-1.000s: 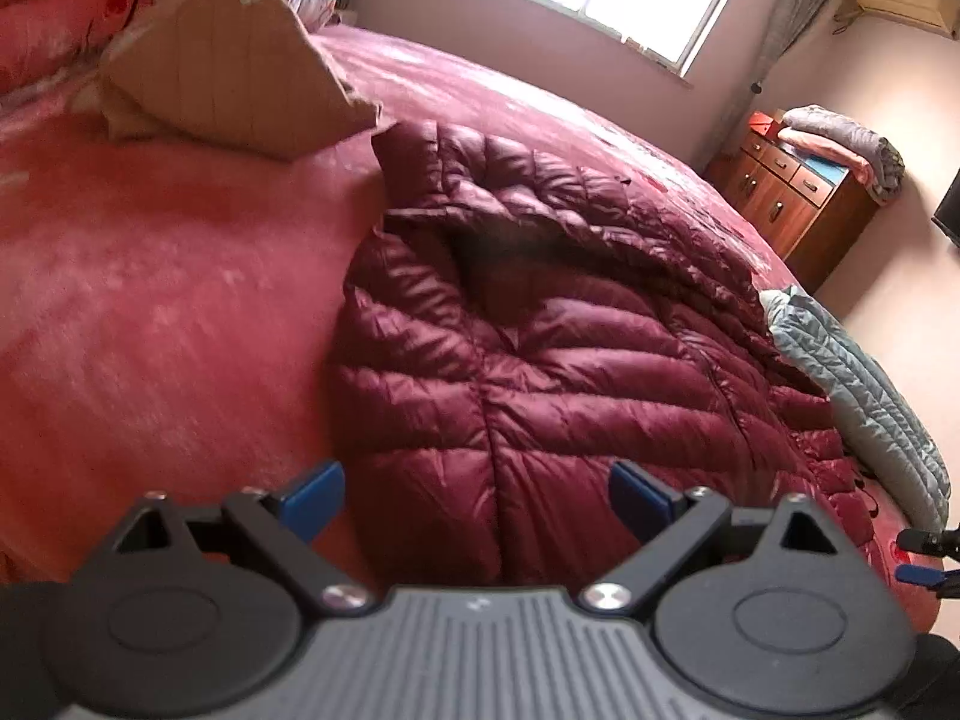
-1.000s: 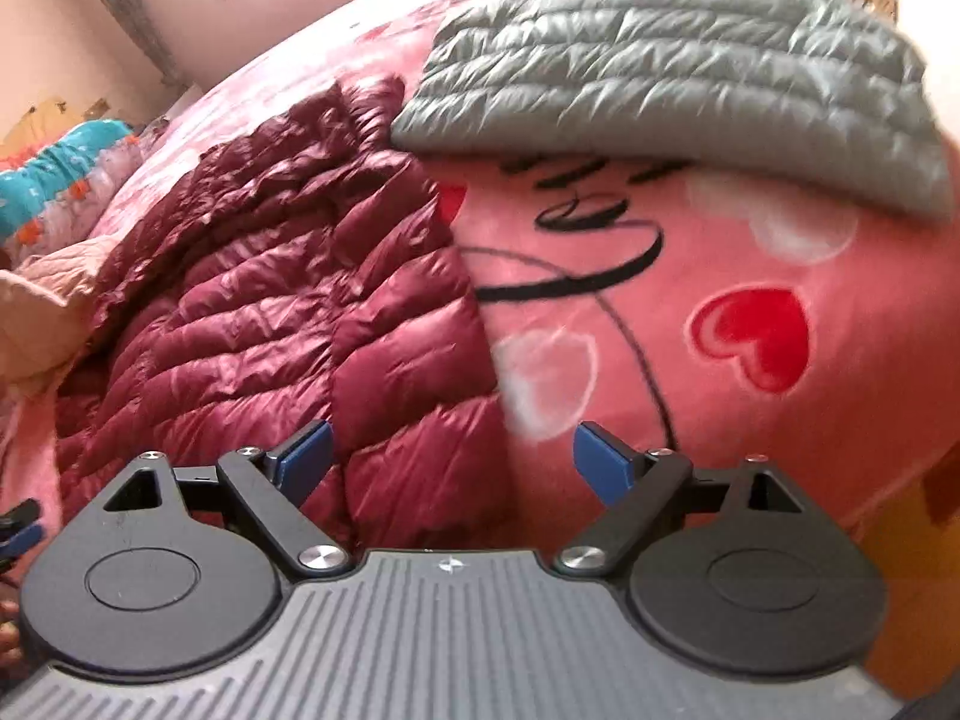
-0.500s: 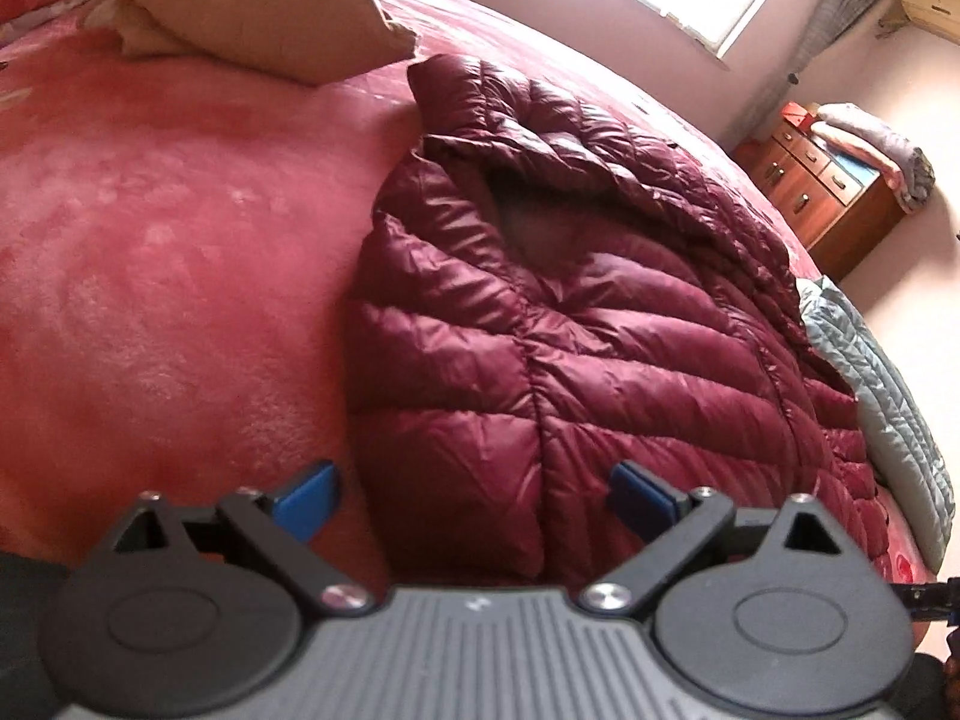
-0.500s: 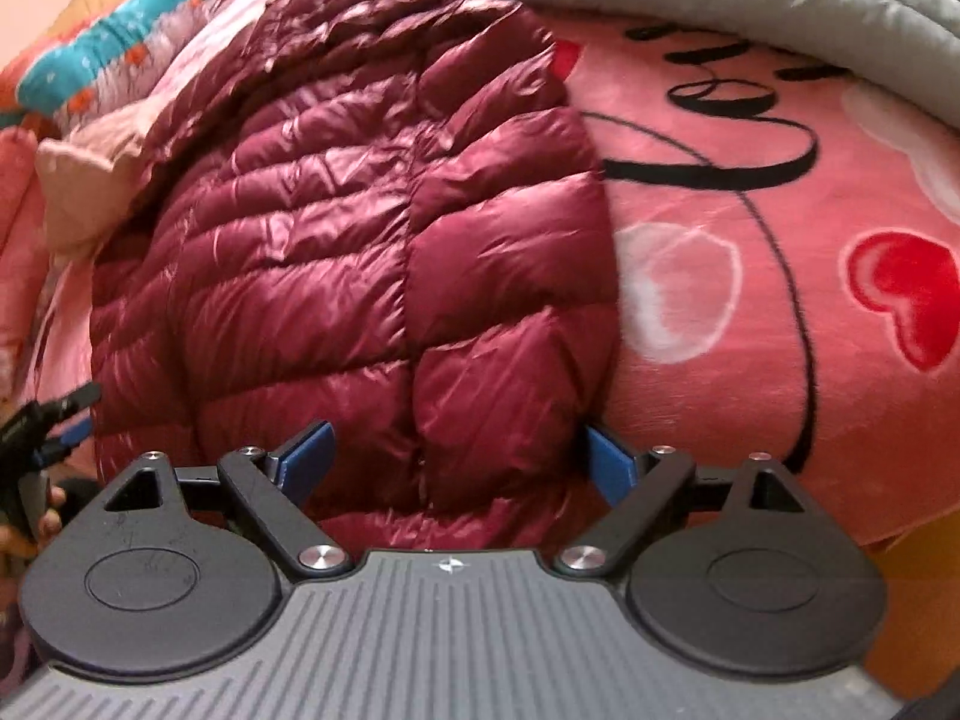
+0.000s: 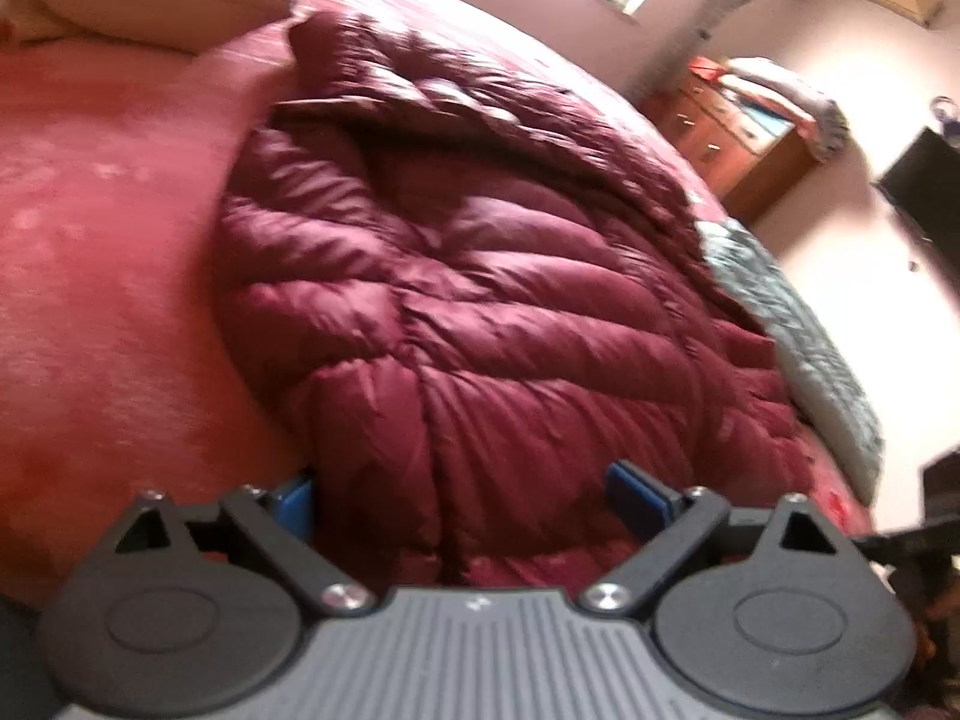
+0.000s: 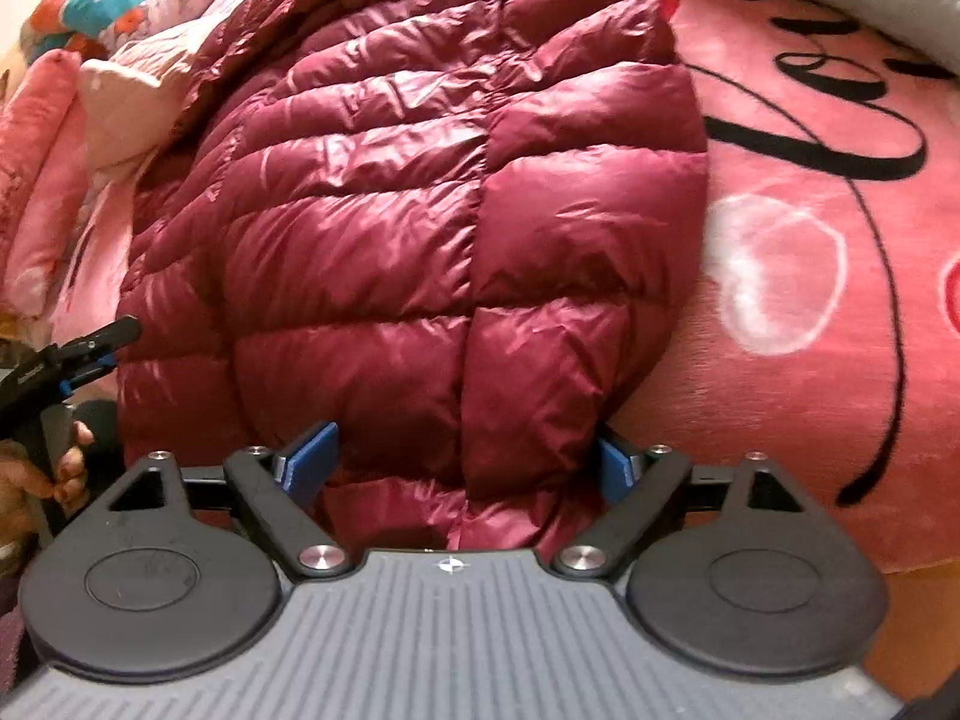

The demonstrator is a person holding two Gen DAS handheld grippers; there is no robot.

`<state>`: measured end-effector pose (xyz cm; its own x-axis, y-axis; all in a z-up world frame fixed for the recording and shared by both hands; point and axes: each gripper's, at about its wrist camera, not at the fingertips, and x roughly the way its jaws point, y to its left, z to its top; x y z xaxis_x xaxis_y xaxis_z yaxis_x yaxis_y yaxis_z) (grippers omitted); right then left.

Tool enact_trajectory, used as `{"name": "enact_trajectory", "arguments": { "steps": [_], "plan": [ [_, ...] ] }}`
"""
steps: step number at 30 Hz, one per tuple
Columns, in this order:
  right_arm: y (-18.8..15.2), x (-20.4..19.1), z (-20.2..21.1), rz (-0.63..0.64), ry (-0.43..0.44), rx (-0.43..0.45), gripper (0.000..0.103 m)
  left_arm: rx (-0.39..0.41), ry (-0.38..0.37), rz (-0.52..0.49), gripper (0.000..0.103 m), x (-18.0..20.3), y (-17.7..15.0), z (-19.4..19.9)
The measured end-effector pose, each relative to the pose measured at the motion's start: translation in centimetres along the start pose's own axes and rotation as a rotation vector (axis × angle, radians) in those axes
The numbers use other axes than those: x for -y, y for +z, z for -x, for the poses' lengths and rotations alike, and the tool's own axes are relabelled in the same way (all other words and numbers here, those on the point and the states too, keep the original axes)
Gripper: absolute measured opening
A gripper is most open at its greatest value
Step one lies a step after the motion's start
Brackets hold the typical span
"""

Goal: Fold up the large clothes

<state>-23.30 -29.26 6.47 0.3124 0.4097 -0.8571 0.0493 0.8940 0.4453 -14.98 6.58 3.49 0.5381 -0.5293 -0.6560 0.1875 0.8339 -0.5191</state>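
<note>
Jacket: your maroon puffer jacket [image 6: 420, 228] lies spread on the pink bedspread [image 6: 810, 312].
Left gripper [image 5: 459, 495]: your jaws gape wide at the jacket's near edge.
Right gripper [image 6: 459, 465]: your fingers stand wide apart astride the hem, nothing clamped.
Neighbour: grey quilted garment [image 5: 804, 324] beside the jacket.

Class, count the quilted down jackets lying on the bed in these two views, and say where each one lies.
2. The maroon jacket lies spread in front of both open grippers; the grey jacket lies beyond it, at its far edge toward the dresser side. Others may be out of view.
</note>
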Motion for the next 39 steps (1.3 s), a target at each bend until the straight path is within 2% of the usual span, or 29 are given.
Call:
{"name": "enact_trajectory", "arguments": {
  "steps": [5, 10, 12, 14, 15, 17, 22, 29, 32, 35, 39],
  "plan": [
    [0.4, 0.9, 0.3, -0.02, 0.027, 0.003, 0.08, -0.047, -0.105, -0.014, 0.094, 0.3, 0.0, 0.0],
    [0.4, 1.1, 0.4, -0.035, 0.01, 0.026, 0.048, -0.086, -0.099, -0.037, 0.093, 0.6, 0.0, -0.6],
    [0.6, 1.5, 0.9, -0.042, 0.02, 0.045, 0.042, -0.083, -0.096, -0.045, 0.084, 0.8, 0.1, -0.7],
    [0.6, 1.3, 1.3, -0.04, 0.031, 0.065, 0.037, -0.08, -0.094, -0.035, 0.063, 0.6, 0.3, -0.8],
    [0.7, 1.2, 1.4, -0.037, 0.037, 0.076, 0.034, -0.075, -0.095, -0.026, 0.057, 0.5, 0.4, -0.7],
    [0.6, 1.5, 2.5, -0.035, 0.063, 0.108, 0.032, -0.062, -0.102, -0.002, 0.041, 0.0, 0.7, -0.3],
    [0.1, 1.1, 3.9, -0.072, 0.149, 0.205, 0.028, -0.012, -0.152, 0.021, 0.028, 0.4, 1.7, 1.3],
    [-1.4, 1.1, 5.6, -0.158, 0.359, 0.321, 0.025, 0.06, -0.245, 0.024, 0.022, 1.5, 2.9, 4.2],
    [-2.1, 0.9, 6.1, -0.188, 0.448, 0.351, 0.023, 0.077, -0.28, 0.035, 0.02, 1.5, 3.1, 5.7],
    [-2.4, -0.2, 6.3, -0.205, 0.489, 0.372, 0.022, 0.094, -0.318, 0.038, 0.019, 1.8, 3.2, 7.6],
    [-2.9, -0.4, 7.2, -0.236, 0.59, 0.388, 0.022, 0.113, -0.369, 0.048, 0.019, 1.8, 3.3, 10.0]
  ]
}}
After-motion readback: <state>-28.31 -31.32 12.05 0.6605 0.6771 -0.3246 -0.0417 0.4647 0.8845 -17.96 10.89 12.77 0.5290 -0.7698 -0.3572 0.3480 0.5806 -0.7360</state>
